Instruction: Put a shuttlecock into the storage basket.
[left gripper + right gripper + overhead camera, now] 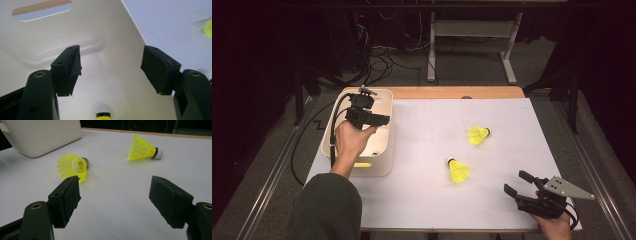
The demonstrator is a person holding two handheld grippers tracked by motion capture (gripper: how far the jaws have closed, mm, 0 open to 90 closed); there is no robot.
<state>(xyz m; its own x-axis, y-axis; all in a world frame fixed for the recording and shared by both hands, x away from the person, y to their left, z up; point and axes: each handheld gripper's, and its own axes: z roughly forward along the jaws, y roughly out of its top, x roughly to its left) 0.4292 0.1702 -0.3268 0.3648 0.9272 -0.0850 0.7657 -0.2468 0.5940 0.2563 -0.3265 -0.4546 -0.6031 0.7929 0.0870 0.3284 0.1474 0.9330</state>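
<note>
Two yellow shuttlecocks lie on the white table (422,200): one (478,134) toward the far right, one (458,170) nearer the middle. A third shuttlecock (103,113) rests on the floor of the cream bin (384,162), its white cork up in the left gripper view. My left gripper (384,120) hangs over the bin, open and empty (111,62). My right gripper (517,183) is open at the table's near right corner, low over the surface. It faces the nearer shuttlecock (72,166) and the farther one (143,149), touching neither (113,192).
The bin (42,136) stands at the table's left edge, with a handle slot (42,10) in its wall. A wooden strip (452,92) runs along the table's far edge. Cables and a desk frame (472,45) are on the floor beyond.
</note>
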